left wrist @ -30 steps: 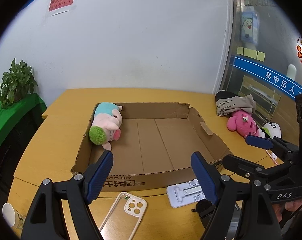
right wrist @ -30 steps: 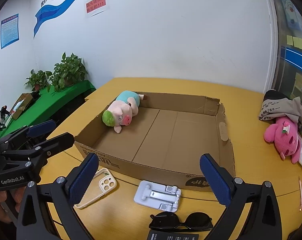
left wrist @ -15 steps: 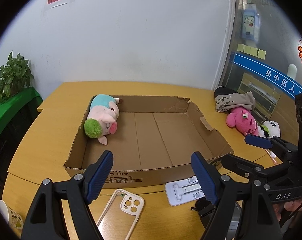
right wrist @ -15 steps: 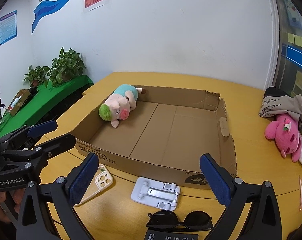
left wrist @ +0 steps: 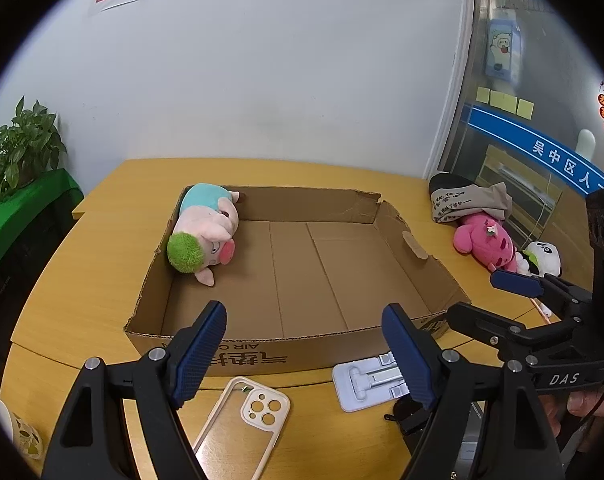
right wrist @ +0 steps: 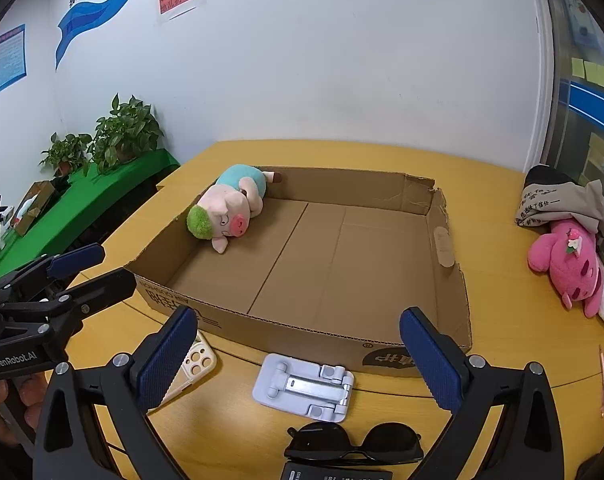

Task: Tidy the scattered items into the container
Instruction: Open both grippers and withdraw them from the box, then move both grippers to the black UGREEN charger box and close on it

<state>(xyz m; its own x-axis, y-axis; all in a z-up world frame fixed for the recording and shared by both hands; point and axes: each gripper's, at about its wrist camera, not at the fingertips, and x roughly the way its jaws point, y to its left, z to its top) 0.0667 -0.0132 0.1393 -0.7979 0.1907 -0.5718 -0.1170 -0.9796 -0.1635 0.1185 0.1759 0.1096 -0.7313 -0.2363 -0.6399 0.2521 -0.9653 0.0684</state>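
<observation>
1. The cardboard box (right wrist: 437, 354), shallow and open-topped with a torn far-right corner, sits on the yellow wooden desk (right wrist: 501, 296). Only the pig plush (right wrist: 230, 212) lies in it, against the far-left corner: fuzzy green hair, pink face, teal body.
2. On the desk just in front of the box lie a cream phone case (left wrist: 246, 420) with a clear back, a flat white phone stand (right wrist: 303, 386) with metal hinges, and glossy black sunglasses (right wrist: 353, 442).
3. Right of the box, well apart, lie a pink plush (right wrist: 569, 264), a panda plush (left wrist: 541, 258) and a folded grey cloth (right wrist: 561, 204).
4. Left claw (left wrist: 303, 350) and right claw (right wrist: 300, 354) are both spread wide with nothing between their ribbed blue pads, hovering above the near items.
</observation>
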